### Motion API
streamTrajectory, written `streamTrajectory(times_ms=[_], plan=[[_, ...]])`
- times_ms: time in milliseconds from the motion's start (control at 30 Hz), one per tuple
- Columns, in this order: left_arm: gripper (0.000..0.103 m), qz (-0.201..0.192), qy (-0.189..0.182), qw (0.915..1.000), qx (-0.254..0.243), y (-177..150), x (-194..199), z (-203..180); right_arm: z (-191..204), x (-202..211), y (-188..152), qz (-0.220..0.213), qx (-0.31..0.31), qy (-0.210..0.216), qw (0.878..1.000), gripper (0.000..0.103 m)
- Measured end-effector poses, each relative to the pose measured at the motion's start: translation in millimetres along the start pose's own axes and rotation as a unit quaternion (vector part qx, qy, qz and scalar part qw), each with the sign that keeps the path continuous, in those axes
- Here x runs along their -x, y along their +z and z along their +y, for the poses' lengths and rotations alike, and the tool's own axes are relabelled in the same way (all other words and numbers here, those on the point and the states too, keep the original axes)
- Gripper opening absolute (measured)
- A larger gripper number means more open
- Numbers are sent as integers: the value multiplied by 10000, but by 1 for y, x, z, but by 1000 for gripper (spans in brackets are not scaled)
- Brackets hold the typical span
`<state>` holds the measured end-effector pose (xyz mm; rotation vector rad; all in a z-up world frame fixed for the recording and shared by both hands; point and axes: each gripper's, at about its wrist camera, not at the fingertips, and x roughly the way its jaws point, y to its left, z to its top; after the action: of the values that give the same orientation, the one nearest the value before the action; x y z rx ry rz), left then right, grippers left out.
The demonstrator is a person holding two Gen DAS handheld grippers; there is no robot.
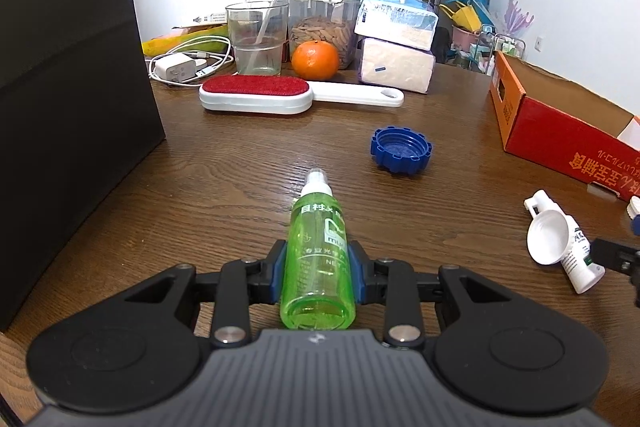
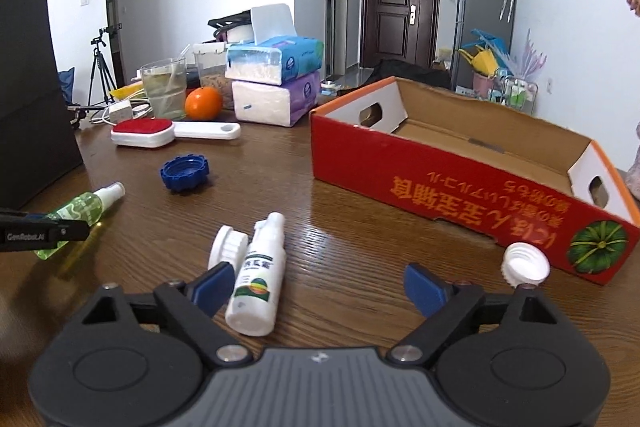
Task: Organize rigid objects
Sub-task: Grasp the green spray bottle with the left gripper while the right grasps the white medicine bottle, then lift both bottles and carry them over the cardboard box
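My left gripper (image 1: 318,267) is shut on a green spray bottle (image 1: 318,251), nozzle pointing away, just above the wooden table (image 1: 240,163). The bottle also shows in the right wrist view (image 2: 82,209). My right gripper (image 2: 320,287) is open; a white spray bottle (image 2: 258,279) lies on the table just inside its left finger (image 2: 214,285). A white cap (image 2: 224,247) lies next to that bottle. Another white cap (image 2: 524,265) sits by the red cardboard box (image 2: 460,187), which is open and empty. A blue lid (image 1: 402,151) lies mid-table.
A red lint brush (image 1: 280,93), an orange (image 1: 315,59), a glass (image 1: 257,37), a charger (image 1: 176,69), tissue packs (image 1: 396,43) and a food jar (image 1: 320,23) crowd the far side. A black box (image 1: 68,87) stands at the left.
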<state>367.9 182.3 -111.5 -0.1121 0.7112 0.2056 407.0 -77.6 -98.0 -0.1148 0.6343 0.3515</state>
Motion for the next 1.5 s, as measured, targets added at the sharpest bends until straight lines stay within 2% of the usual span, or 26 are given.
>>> streamTrajectory(times_ms=[500, 567, 700, 833, 1300, 1500], plan=[[32, 50, -53, 10000, 24, 0, -1, 1, 14, -27, 5, 185, 32, 32, 9998, 68], [32, 54, -69, 10000, 25, 0, 0, 1, 15, -31, 4, 260, 13, 47, 9997, 59], [32, 65, -84, 9999, 15, 1, -1, 1, 16, -38, 0, 316, -51, 67, 9995, 50], [32, 71, -83, 9999, 5, 1, -1, 1, 21, -35, -4, 190, 74, 89, 9998, 30], [32, 31, -25, 9999, 168, 0, 1, 2, 18, -17, -3, -173, 28, 107, 9998, 26], [32, -12, -102, 9998, 180, -2, 7, -11, 11, -5, 0, -367, -103, 137, 9992, 26]])
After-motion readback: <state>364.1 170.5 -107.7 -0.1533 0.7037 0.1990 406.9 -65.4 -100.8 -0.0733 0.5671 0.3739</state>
